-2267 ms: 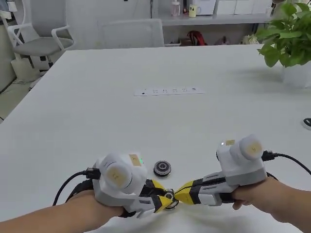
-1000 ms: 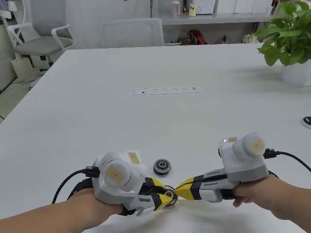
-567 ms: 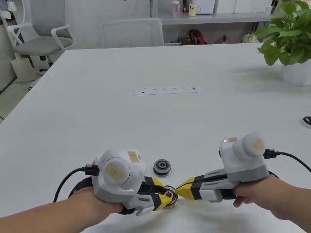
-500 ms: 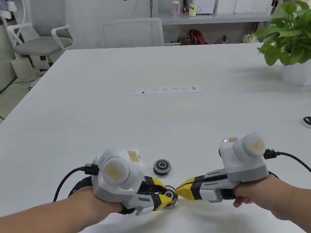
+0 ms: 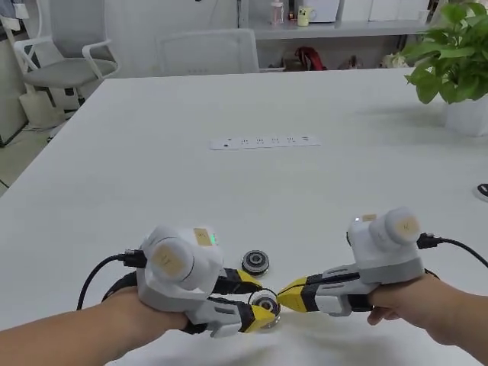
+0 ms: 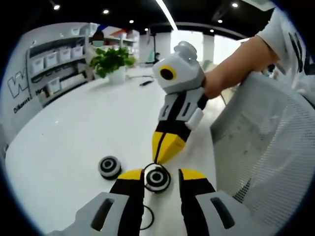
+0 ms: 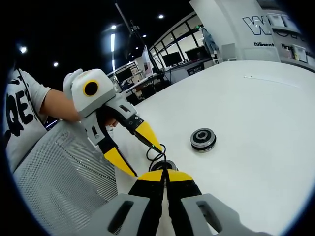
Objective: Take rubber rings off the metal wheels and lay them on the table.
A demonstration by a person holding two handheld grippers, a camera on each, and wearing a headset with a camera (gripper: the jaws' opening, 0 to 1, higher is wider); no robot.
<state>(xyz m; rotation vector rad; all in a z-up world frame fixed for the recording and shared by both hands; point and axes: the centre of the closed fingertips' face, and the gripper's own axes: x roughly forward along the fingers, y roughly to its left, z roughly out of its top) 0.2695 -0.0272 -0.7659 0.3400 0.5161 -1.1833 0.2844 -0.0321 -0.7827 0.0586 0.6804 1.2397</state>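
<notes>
A broad white table (image 5: 229,191) runs back to its far edge, with a power strip (image 5: 264,142) set flush near its middle and a potted green plant (image 5: 450,53) at the far right corner. Beyond the far edge stand a white mesh-backed chair (image 5: 206,52) and, to the left, an office chair (image 5: 65,65) with armrests. A counter (image 5: 335,29) lines the back wall. The left gripper view shows ceiling spotlights (image 6: 106,11) and wall shelves (image 6: 54,64) holding boxes.

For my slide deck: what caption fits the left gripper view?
Open left gripper straddles a wheel, shut right gripper at its rim; second wheel lies nearby.
</notes>
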